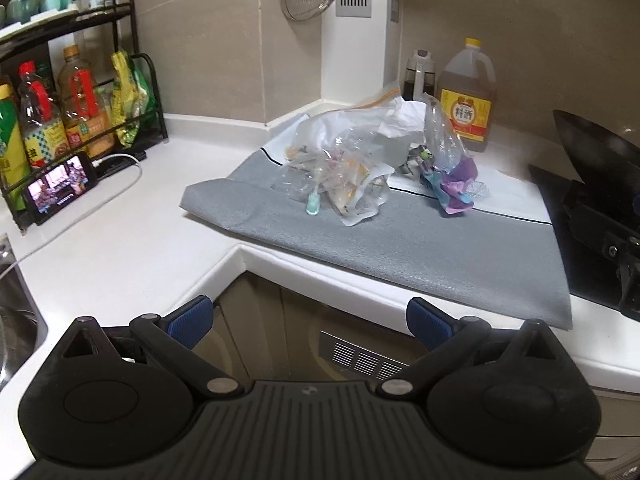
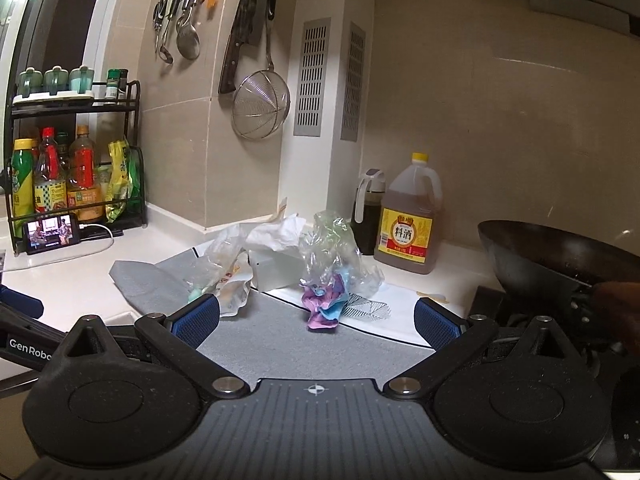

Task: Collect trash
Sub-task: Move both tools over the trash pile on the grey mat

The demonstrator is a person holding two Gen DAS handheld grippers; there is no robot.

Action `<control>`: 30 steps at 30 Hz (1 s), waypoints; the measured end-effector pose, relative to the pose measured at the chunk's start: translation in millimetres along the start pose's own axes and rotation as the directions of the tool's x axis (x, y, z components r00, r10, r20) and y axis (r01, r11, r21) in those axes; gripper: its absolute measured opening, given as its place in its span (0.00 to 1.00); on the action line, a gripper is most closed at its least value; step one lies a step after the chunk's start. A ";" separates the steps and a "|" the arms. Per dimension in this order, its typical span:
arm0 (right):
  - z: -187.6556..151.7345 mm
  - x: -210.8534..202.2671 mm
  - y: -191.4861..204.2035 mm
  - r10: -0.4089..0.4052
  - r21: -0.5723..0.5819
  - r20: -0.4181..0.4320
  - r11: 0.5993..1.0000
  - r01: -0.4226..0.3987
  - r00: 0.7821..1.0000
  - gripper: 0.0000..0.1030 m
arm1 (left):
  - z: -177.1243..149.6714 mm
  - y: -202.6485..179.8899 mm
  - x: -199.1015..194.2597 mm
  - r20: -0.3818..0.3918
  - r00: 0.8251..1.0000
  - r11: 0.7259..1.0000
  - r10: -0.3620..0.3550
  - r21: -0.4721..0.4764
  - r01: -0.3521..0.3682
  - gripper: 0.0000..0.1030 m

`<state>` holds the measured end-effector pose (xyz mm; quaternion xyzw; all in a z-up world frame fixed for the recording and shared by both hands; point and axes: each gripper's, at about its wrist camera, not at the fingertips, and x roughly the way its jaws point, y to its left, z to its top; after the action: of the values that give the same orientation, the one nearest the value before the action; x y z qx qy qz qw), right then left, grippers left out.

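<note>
Well ahead and left of the left gripper, a phone leans against the rack. Both grippers hang with jaws spread wide, nothing between them. Beyond the right gripper, the trash (crumpled clear bags, a purple-blue wad) sits on the grey mat, just ahead and centred. Further right stand the jug and wok.

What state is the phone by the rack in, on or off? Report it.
On. The phone leans against the rack, its screen lit with a video picture, a white cable plugged in.
</note>
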<state>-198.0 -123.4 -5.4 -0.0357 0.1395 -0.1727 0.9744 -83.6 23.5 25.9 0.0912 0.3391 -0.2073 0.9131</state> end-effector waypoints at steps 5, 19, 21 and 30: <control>-3.9 1.0 2.8 0.000 -0.001 -0.012 1.000 0.000 1.000 1.00 | -2.1 -0.1 -1.8 0.015 1.000 1.000 0.005 0.005 -0.005 1.00; -7.6 3.7 8.4 0.003 -0.004 -0.023 1.000 -0.003 1.000 1.00 | -6.1 -0.6 -9.8 0.060 0.998 0.999 0.017 0.029 -0.019 1.00; -8.9 3.0 8.7 0.009 -0.005 -0.025 1.000 -0.009 1.000 1.00 | -7.8 0.0 -9.9 0.055 0.998 0.999 0.018 0.029 -0.020 1.00; -9.3 1.0 16.5 0.016 -0.018 -0.028 1.000 -0.016 0.999 1.00 | -16.3 5.1 -10.9 0.047 0.998 0.999 0.034 0.031 -0.035 1.00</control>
<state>-194.4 -108.5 -16.5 -0.0413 0.1550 -0.1641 0.9733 -98.3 36.5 21.0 0.1065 0.3129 -0.1990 0.9226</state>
